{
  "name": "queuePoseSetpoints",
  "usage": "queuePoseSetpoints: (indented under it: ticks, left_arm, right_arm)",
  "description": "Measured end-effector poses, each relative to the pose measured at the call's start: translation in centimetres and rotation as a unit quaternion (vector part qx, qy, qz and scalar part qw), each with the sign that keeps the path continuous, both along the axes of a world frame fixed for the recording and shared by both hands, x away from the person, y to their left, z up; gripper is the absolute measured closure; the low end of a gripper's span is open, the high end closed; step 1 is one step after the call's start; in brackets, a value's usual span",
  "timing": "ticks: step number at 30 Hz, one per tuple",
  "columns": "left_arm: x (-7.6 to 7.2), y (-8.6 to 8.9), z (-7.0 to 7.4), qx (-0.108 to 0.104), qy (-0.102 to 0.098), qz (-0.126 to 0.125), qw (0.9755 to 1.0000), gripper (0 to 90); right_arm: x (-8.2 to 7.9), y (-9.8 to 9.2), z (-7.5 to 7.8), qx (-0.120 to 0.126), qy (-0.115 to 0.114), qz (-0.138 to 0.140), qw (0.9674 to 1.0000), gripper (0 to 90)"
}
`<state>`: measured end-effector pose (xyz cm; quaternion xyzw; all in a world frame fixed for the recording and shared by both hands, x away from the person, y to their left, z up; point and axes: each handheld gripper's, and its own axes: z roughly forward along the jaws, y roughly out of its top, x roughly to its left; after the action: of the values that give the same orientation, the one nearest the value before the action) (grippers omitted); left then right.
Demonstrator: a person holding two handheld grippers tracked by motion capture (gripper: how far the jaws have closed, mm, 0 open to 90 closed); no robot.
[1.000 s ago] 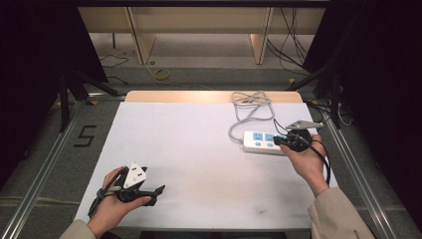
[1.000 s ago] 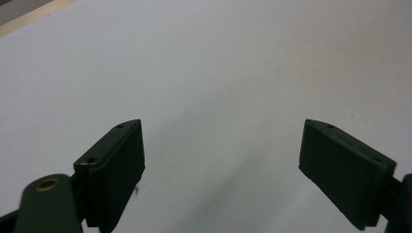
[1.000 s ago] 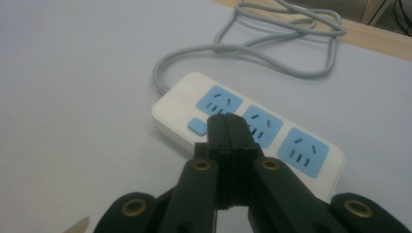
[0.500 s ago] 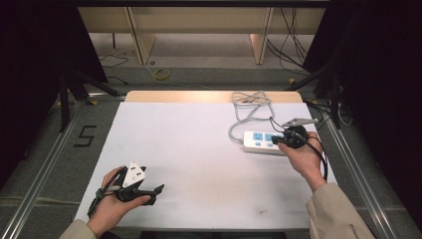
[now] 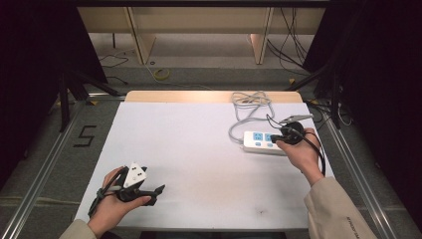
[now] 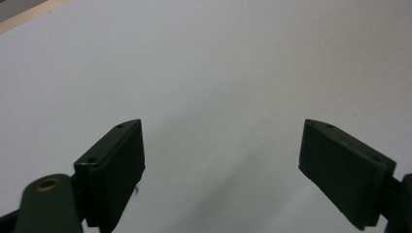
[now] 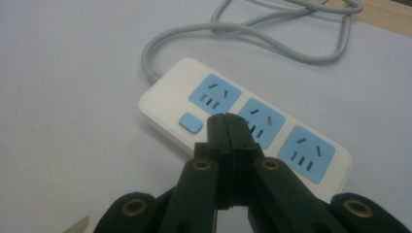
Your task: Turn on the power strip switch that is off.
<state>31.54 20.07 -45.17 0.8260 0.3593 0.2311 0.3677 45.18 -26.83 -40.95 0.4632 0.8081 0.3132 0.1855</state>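
High view shows the person's left hand (image 5: 117, 199) low at the near left of the white table (image 5: 199, 149). It holds the left gripper (image 5: 152, 191) close to the table top, pointing to the right. In the left gripper view its two black jaws stand wide apart, with nothing but bare white table between them.

The right hand (image 5: 298, 154) reaches out at the far right side, its sleeve (image 5: 333, 209) coming in from the bottom. It holds the right gripper (image 5: 273, 139) over the white power strip (image 5: 261, 142). In the right gripper view the right gripper (image 7: 227, 127) has its jaws pressed flat together, holding nothing. Their tips sit just above the power strip (image 7: 243, 128), between the small blue button (image 7: 190, 122) and the middle blue socket (image 7: 262, 119).

The strip's grey cord (image 5: 249, 107) curls in loops toward the far wooden edge of the table. A black "5" (image 5: 85, 135) is marked on the floor to the left.
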Motion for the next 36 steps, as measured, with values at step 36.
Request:
queuePoseSetpoints:
  ticks: [36]
  left_arm:
    - [0.2, -0.4, 0.0, -0.001, -0.001, -0.009, 1.0000, 16.3]
  right_arm:
    - [1.6, 0.2, -0.4, -0.014, 0.039, -0.013, 0.9990, 90.0]
